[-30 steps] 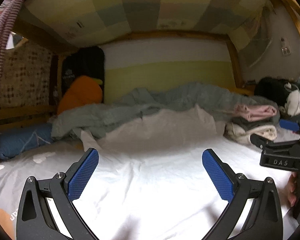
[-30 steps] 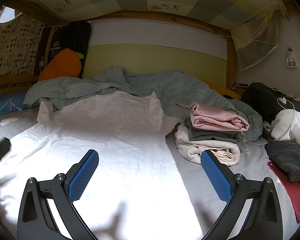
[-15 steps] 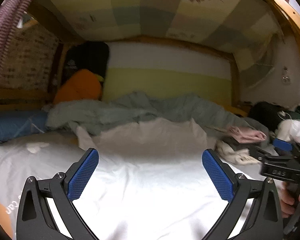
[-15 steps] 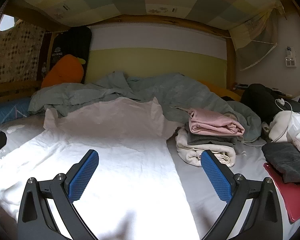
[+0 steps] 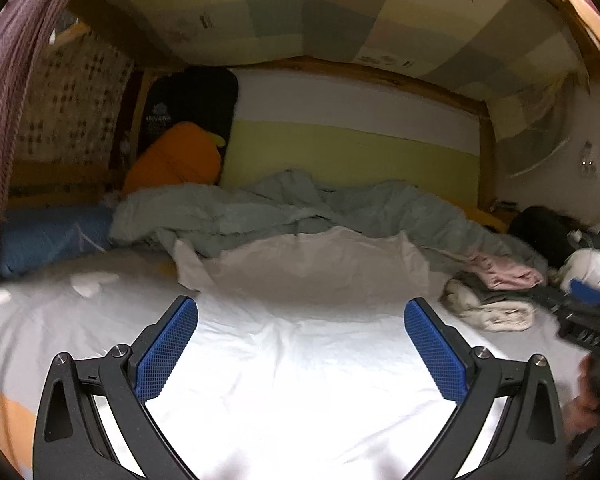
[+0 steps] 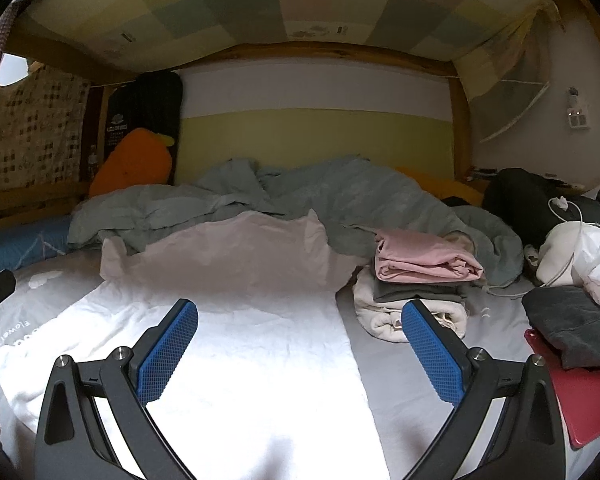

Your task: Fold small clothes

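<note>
Left wrist view: the left claw (image 5: pixel 300 338) is released, jaws spread wide and gripping nothing, held above a white garment (image 5: pixel 300 360) that lies spread flat on the bed (image 5: pixel 40 320). The garment's far edge rests against a rumpled grey-green duvet (image 5: pixel 260 212). A stack of folded clothes (image 5: pixel 496 292) sits to the right of the garment, apart from it. The frame is blurred. The right claw (image 5: pixel 584 304) shows at the right edge; its state cannot be read here.

Right wrist view: the right claw (image 6: pixel 298 340) is released and empty, over the garment's right portion (image 6: pixel 240 340). The folded stack (image 6: pixel 420 280), pink piece on top, lies just beside the garment's right edge. An orange cushion (image 6: pixel 132 164) leans at the headboard.
</note>
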The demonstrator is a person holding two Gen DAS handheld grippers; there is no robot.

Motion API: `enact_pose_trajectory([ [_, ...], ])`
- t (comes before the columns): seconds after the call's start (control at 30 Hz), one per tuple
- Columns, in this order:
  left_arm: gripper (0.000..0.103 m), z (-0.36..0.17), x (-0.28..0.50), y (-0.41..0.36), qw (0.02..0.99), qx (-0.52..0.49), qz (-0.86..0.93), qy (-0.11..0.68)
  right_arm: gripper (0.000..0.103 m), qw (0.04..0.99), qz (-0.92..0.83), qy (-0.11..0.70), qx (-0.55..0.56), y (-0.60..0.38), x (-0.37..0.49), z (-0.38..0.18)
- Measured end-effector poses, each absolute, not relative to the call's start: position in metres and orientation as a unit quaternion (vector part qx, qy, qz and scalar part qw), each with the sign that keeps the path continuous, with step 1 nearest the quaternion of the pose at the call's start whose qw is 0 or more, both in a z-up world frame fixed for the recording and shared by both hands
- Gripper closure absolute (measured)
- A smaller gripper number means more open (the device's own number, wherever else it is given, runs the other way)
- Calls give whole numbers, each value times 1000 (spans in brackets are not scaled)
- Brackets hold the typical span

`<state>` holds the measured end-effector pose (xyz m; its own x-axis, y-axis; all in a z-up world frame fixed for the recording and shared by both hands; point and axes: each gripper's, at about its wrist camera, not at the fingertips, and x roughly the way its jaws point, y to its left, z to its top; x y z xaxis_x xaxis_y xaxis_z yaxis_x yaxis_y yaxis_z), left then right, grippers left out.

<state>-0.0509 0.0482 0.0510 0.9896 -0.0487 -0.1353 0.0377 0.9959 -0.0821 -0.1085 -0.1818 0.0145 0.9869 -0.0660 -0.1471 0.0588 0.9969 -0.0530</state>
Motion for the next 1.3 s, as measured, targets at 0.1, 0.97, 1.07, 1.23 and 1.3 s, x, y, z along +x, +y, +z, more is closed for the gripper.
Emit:
enact_pose_trajectory([
  [0.1,2,51,-53,47,997,-21,-12,67,1,996,-28,81,-24,-183,-111,15],
  [0.97,12,-33,-50,157,922,-150,124,335,65,921,16,342,189,-300,-126,-95],
  [1.07,12,-40,-55,155,917,-148,126,348,65,924,20,341,173,-293,-125,-96],
  [1.23,20,-39,-57,168,909,-173,154,346,97,926,10,340,165,-288,-127,-92],
  [1.3,26,-40,-59,178,906,-193,157,343,98,928,6,326,181,-292,-130,-88],
])
